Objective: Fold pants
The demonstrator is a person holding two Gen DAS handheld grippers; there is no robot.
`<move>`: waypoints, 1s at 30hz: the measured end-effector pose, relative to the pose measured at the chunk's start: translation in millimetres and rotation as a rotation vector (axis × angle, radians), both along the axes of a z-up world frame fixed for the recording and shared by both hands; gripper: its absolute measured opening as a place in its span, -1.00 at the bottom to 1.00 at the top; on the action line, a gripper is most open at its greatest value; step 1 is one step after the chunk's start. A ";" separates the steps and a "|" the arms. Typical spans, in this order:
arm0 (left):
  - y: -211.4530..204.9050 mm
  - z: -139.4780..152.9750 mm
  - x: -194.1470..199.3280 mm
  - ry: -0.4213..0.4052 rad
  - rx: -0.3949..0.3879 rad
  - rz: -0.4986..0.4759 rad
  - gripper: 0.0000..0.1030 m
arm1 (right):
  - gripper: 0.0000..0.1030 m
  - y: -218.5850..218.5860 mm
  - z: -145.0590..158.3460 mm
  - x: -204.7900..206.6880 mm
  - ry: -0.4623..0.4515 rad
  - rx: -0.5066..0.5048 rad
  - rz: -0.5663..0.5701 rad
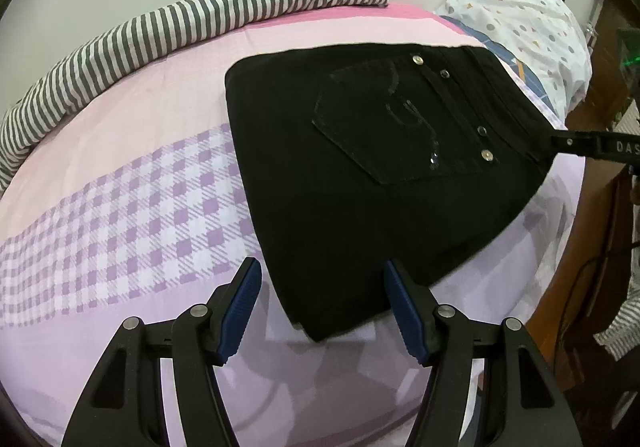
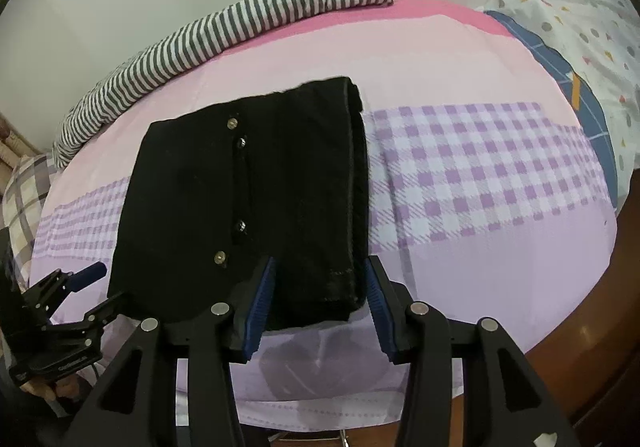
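The black pants (image 1: 360, 175) lie folded into a compact stack on the bed, back pocket and metal studs facing up. They also show in the right wrist view (image 2: 248, 207). My left gripper (image 1: 320, 311) is open, its blue pads on either side of the stack's near corner, holding nothing. My right gripper (image 2: 318, 311) is open at the stack's waistband edge, holding nothing. The right gripper's black finger (image 1: 592, 145) shows at the far right edge of the pants in the left wrist view. The left gripper (image 2: 76, 287) shows at the lower left in the right wrist view.
The bed sheet (image 1: 120, 207) is pink and lilac with a checked band. A striped blanket (image 1: 160, 31) lies along the wall side. A dotted white pillow (image 1: 532, 31) sits at the head end. A wooden bed frame edge (image 2: 592, 327) runs at the right.
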State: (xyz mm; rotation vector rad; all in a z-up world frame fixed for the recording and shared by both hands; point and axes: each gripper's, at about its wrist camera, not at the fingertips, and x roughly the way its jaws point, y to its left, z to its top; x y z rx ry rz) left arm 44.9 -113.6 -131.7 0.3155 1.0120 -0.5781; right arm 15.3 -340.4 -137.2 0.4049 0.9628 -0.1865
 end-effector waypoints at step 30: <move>18.4 56.7 32.3 -0.047 -0.233 -0.008 0.25 | 0.11 -22.3 26.5 3.4 -0.102 0.005 -0.029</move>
